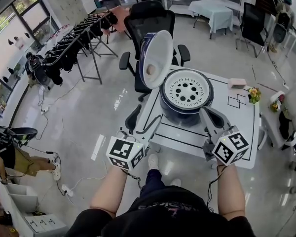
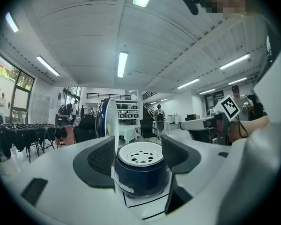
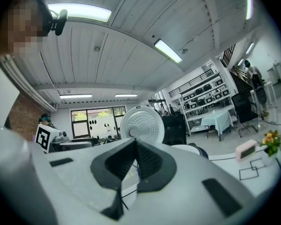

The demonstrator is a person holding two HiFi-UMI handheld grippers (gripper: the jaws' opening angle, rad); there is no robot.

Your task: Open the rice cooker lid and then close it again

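Beyond released left hand-held gripper [image 2: 138, 143]: cooker [image 2: 143, 178], lid [image 2: 108, 118] edge-on; clenched right hand-held gripper [image 3: 135, 146] faces lid underside.

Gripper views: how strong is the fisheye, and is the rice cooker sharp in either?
Left gripper view: heavy barrel distortion, dark vignetted corners; rice cooker sharp at centre. Right gripper view: same warp, ceiling light blown out; mainly the open lid shows. Head view: bright reflections on the floor.
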